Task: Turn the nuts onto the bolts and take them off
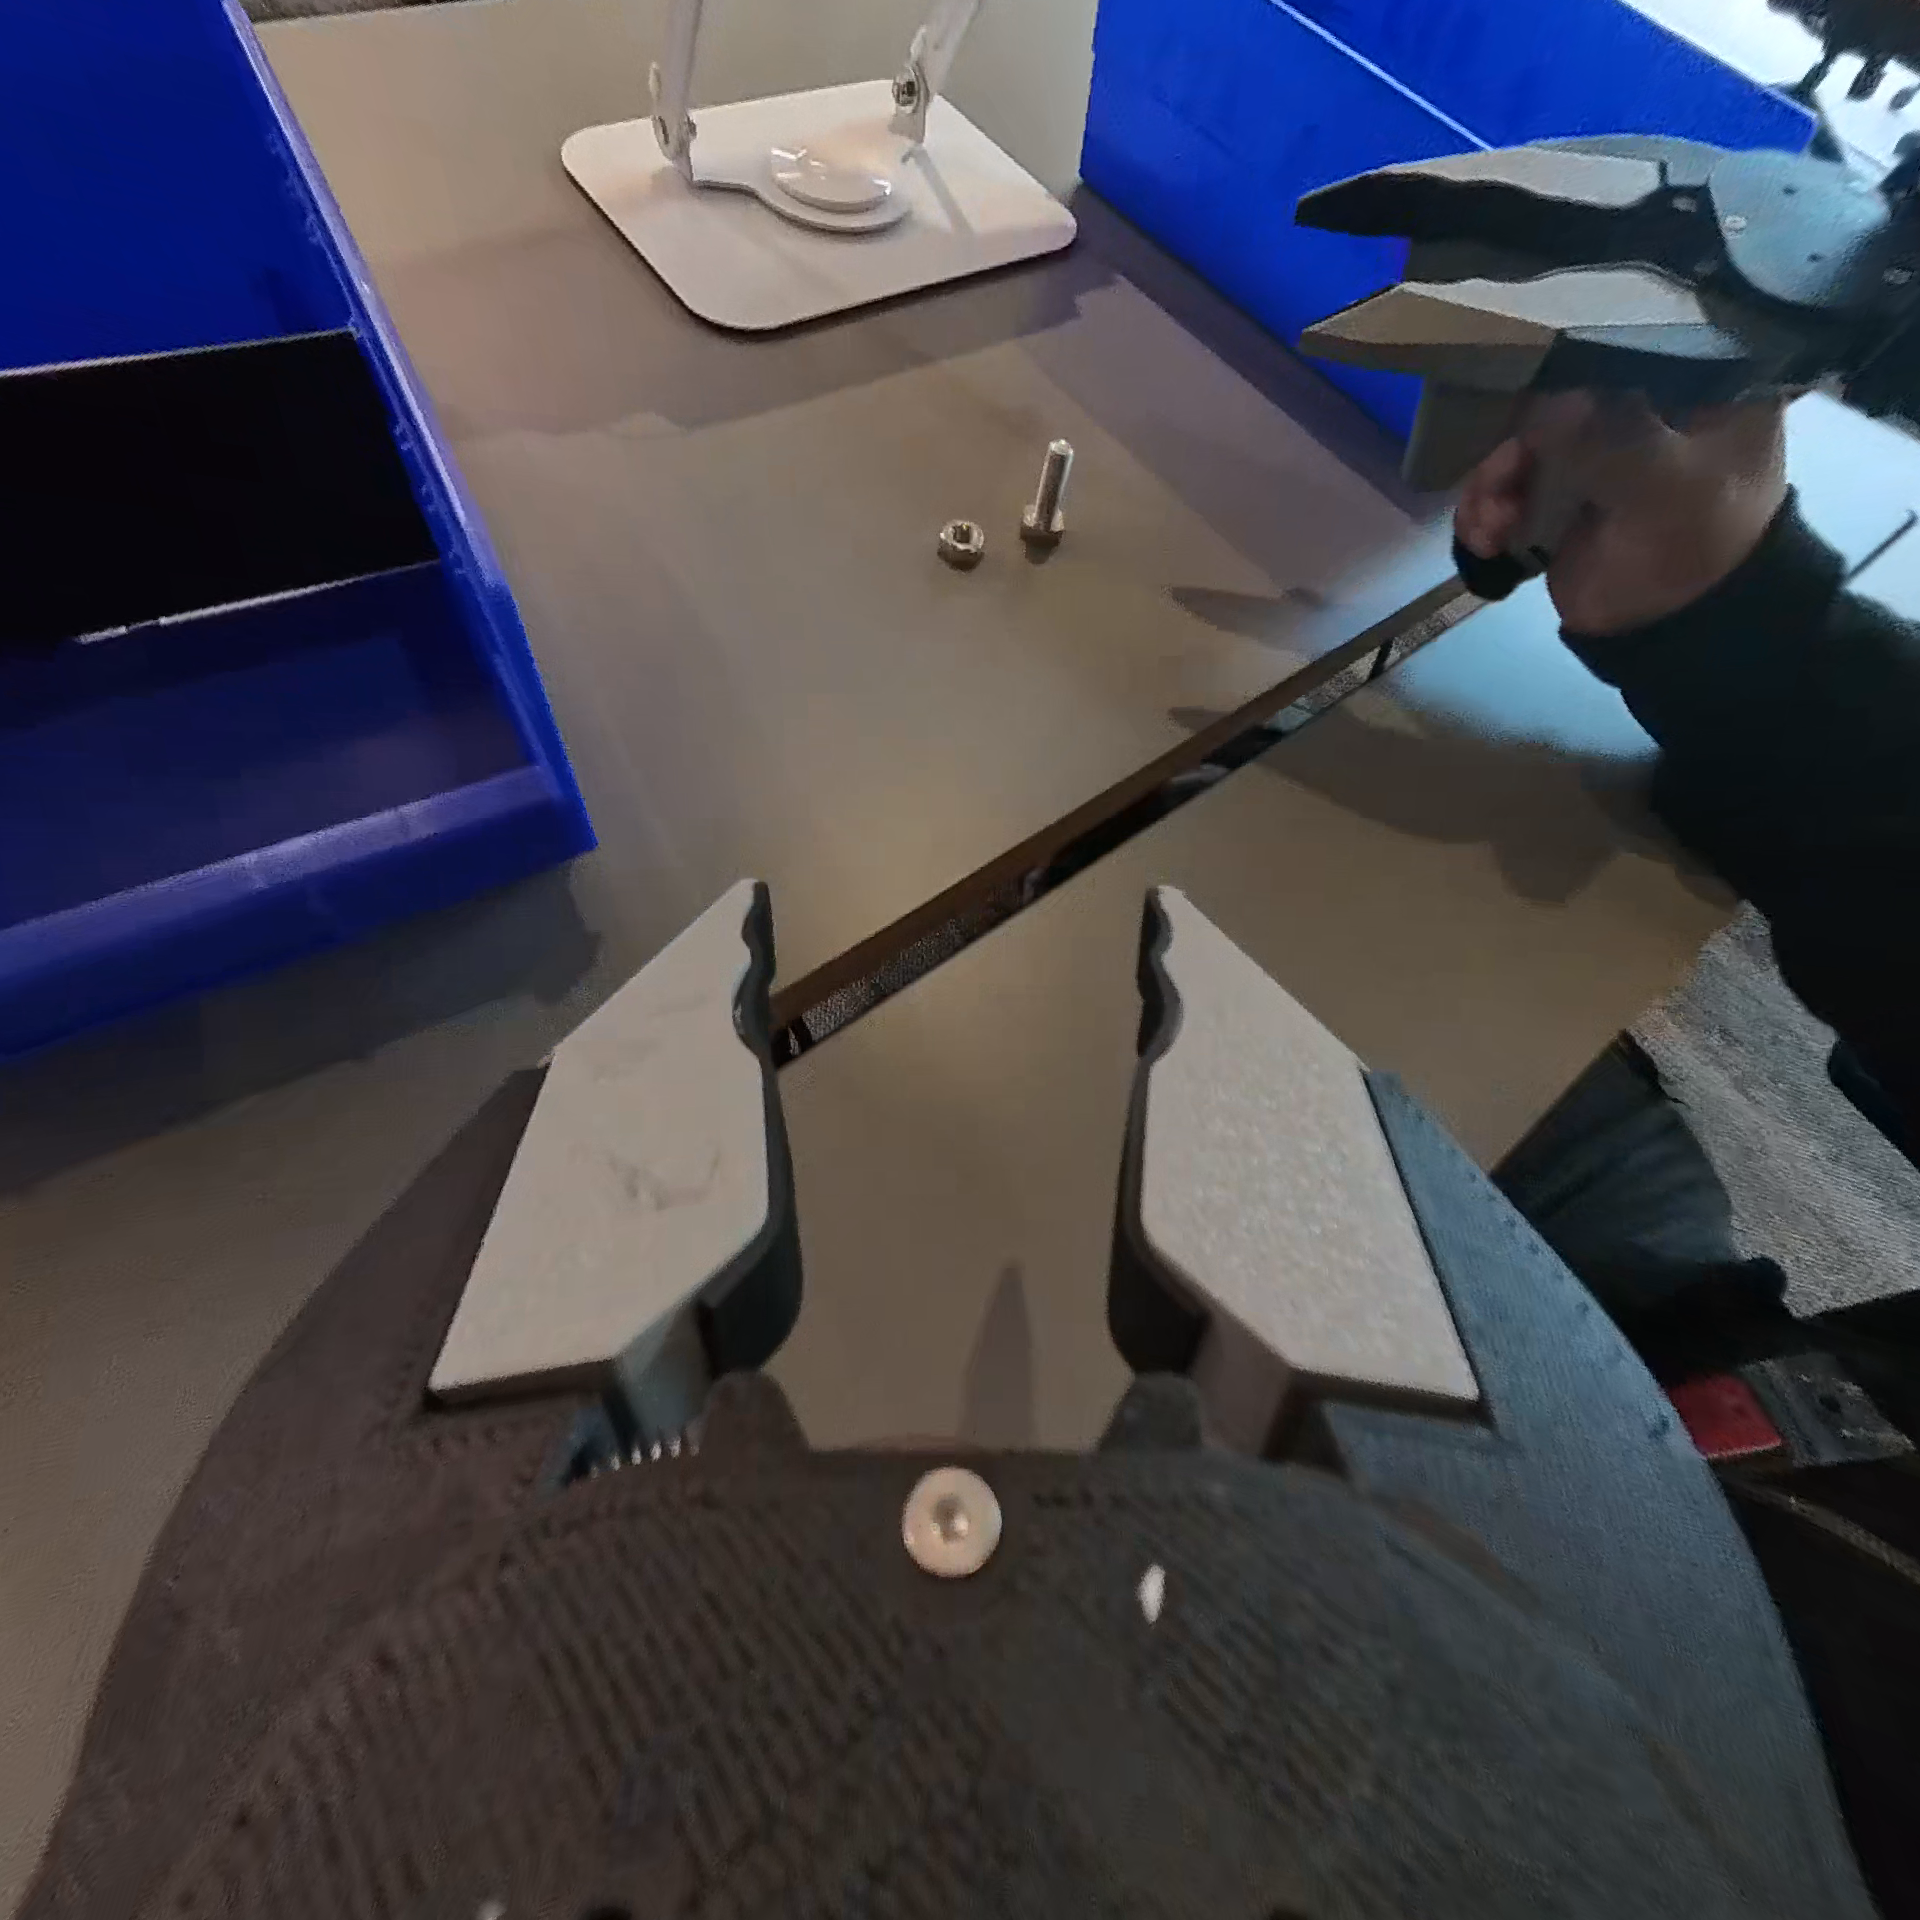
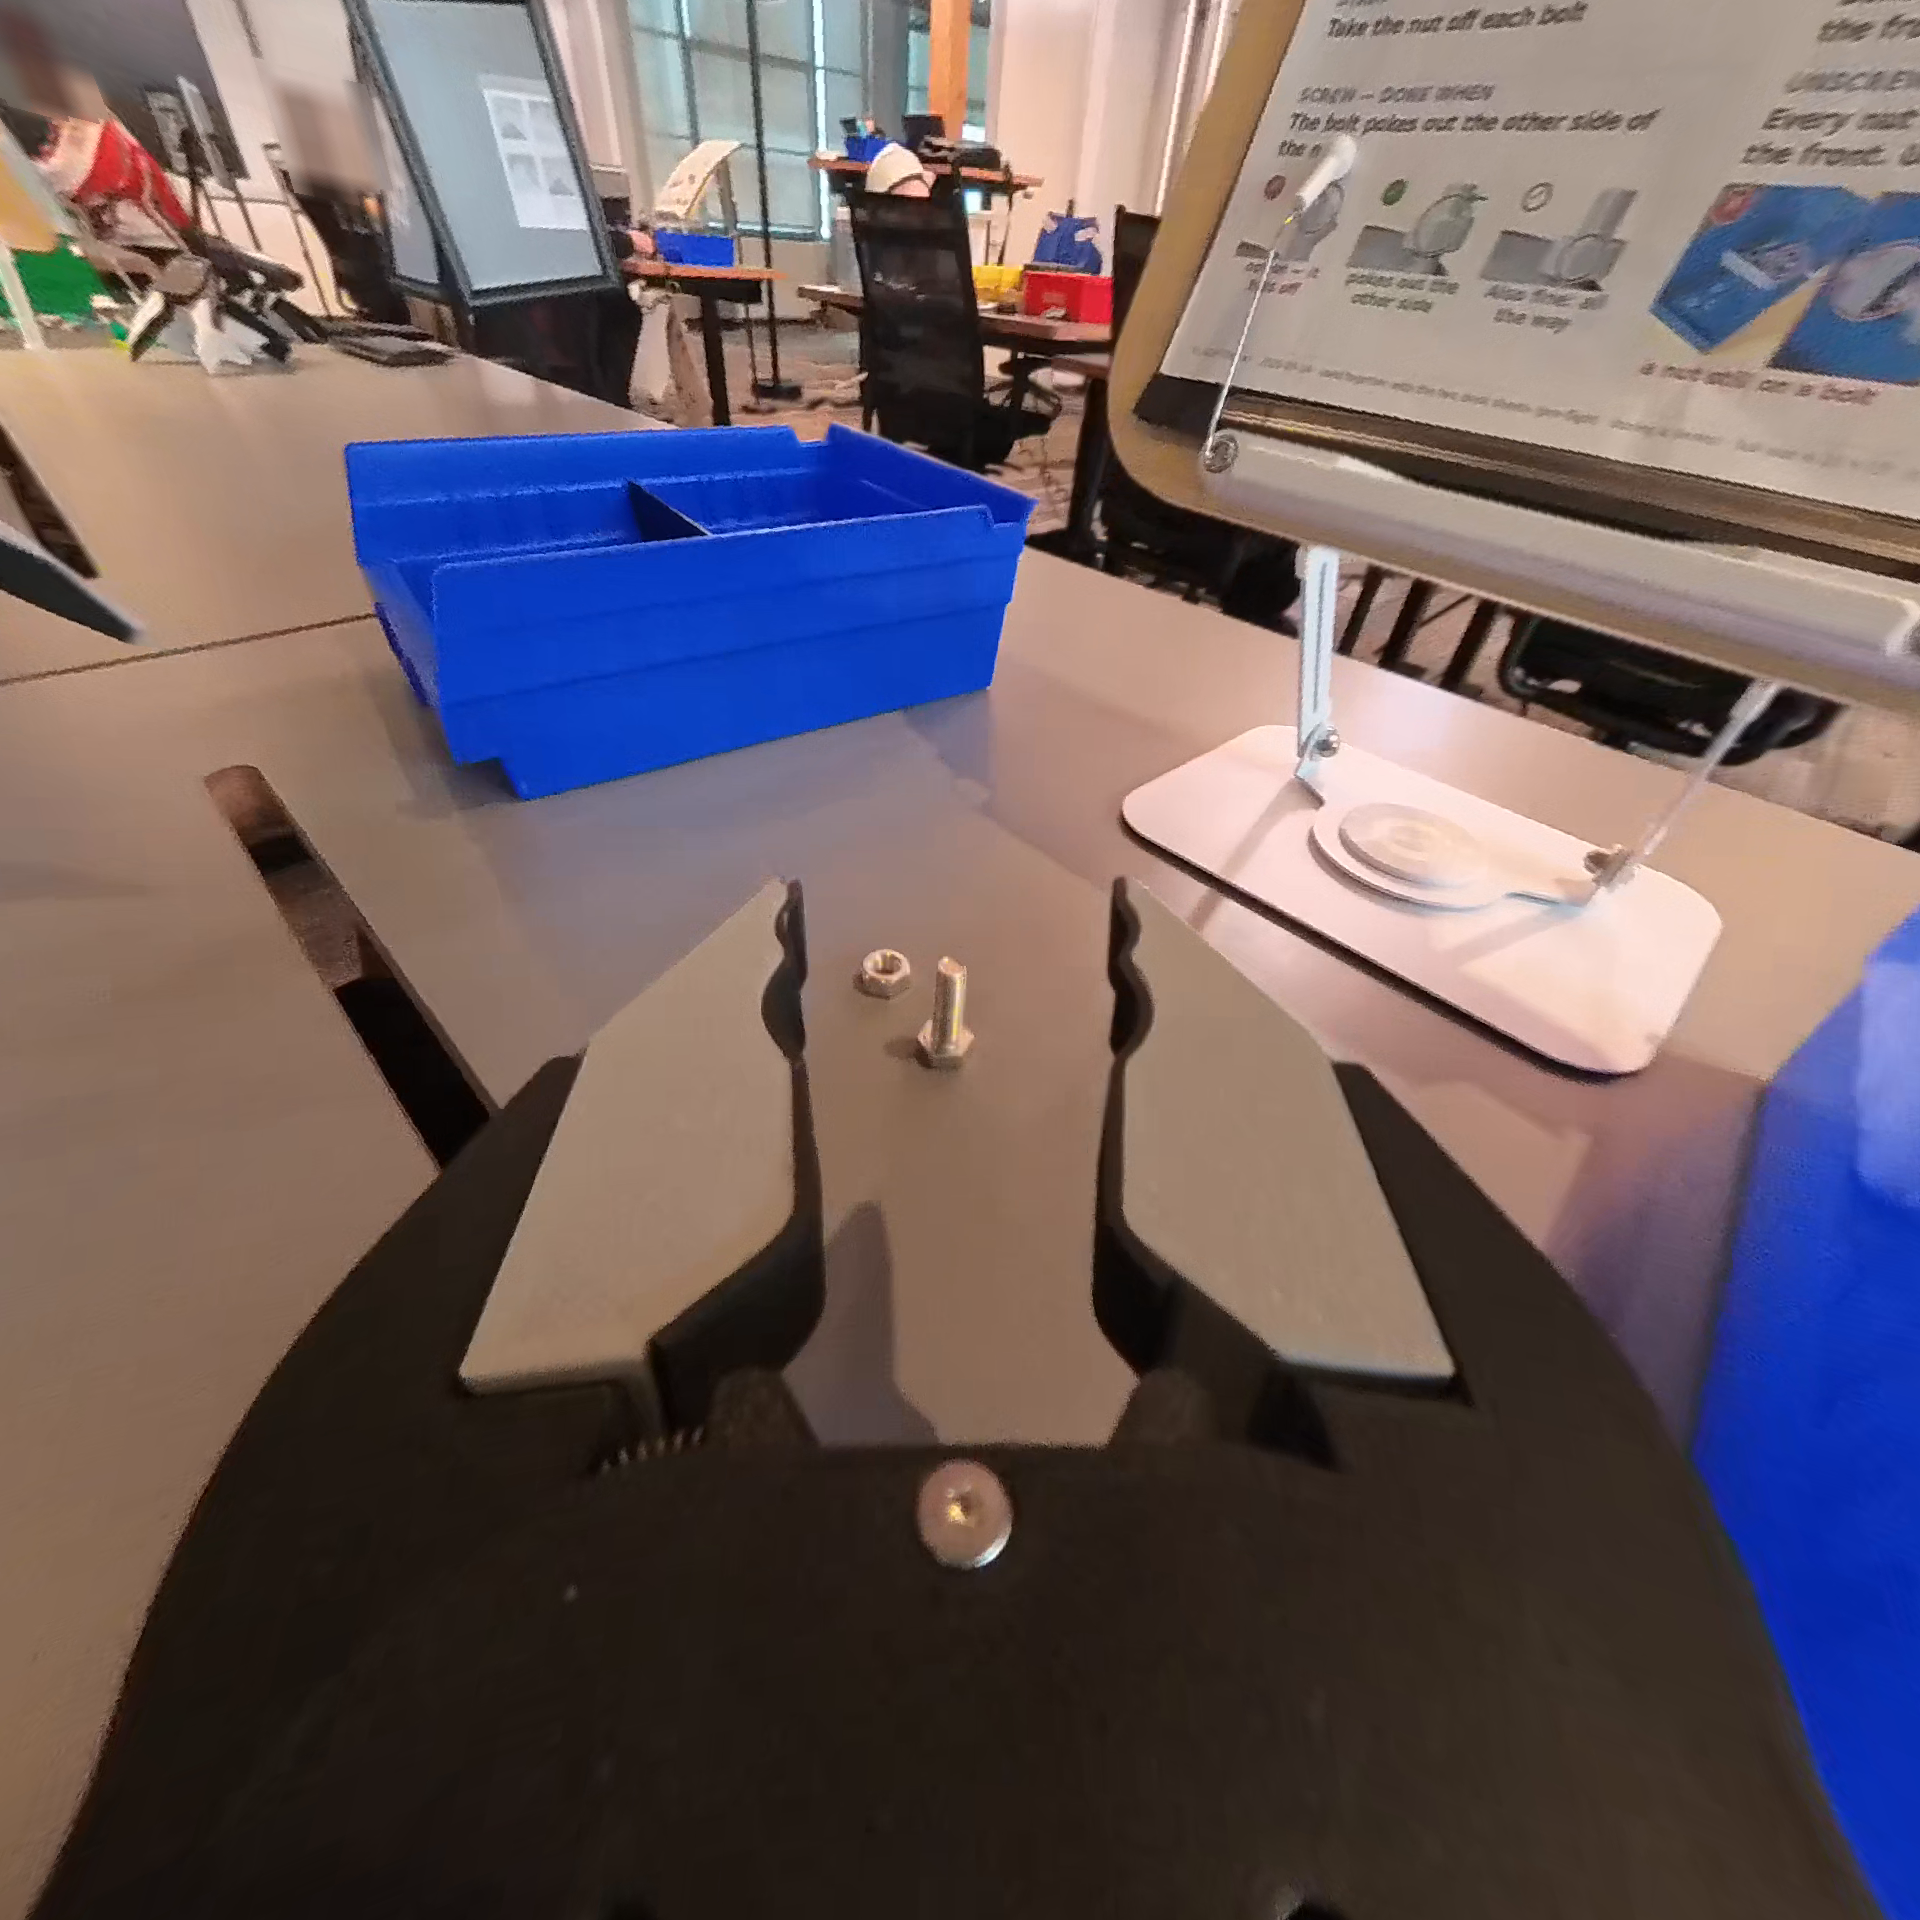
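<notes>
- Shiny metal bolt stands on its flat head on the grey table, thread end up.
- Small metal nut lies flat on the table just beside the bolt, not touching, not on the thread.
- R gripper is wide open w/ nothing in it. In right wrist view, bolt & nut show in the gap between its 2 grey fingers, a bit past the tips.
- L gripper is wide open too, holds nothing. It sits back from the bolt & nut, over a dark slot in the table.
- In left wrist view the R gripper comes in from the right, up off the table, held by a hand in a black sleeve.
- Blue bin w/ dividers sits on the table far side of the parts; another blue bin is on the other side.
- White stand holds a printed sheet between the bins.
</notes>
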Motion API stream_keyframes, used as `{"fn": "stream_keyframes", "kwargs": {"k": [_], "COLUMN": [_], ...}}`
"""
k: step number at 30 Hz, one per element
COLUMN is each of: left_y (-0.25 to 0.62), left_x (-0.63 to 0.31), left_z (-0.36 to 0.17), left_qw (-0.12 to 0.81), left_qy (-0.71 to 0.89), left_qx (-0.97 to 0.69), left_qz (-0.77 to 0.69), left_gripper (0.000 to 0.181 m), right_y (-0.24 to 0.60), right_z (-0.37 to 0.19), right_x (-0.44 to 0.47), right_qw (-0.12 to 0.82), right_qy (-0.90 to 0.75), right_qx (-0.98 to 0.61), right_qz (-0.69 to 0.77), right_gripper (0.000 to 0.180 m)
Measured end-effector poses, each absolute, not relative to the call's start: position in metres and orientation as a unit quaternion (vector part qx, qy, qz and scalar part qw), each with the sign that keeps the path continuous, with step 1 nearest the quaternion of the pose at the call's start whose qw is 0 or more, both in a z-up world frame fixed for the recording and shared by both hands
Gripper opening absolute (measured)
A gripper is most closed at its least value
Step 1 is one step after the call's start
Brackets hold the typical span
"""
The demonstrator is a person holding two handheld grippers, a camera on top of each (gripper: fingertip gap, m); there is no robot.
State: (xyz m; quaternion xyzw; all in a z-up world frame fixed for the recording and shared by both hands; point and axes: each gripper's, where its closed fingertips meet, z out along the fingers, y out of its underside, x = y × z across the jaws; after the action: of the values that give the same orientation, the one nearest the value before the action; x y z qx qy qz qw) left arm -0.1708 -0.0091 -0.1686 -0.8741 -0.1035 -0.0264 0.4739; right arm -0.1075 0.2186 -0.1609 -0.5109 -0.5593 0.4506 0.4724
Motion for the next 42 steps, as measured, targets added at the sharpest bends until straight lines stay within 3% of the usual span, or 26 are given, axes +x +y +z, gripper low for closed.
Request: {"fn": "stream_keyframes", "kwargs": {"k": [18, 39, 42], "left_y": [-0.044, 0.09, 0.112], "left_x": [-0.173, -0.136, -0.137], "left_z": [-0.17, -0.177, -0.184], "left_qw": [0.466, 0.491, 0.48], "left_qy": [-0.073, 0.019, 0.045], "left_qx": [-0.882, -0.87, -0.875], "left_qz": [-0.002, -0.046, -0.038], "left_gripper": [0.07, 0.071, 0.071], "right_y": [0.217, 0.22, 0.222], "right_z": [-0.172, -0.174, -0.175], "right_x": [-0.112, -0.111, -0.11], "right_qw": [0.481, 0.468, 0.452], "right_qy": [-0.573, -0.556, -0.554], "right_qx": [-0.516, -0.542, -0.55], "right_qz": [0.417, 0.422, 0.433], "right_gripper": [0.056, 0.054, 0.046]}}
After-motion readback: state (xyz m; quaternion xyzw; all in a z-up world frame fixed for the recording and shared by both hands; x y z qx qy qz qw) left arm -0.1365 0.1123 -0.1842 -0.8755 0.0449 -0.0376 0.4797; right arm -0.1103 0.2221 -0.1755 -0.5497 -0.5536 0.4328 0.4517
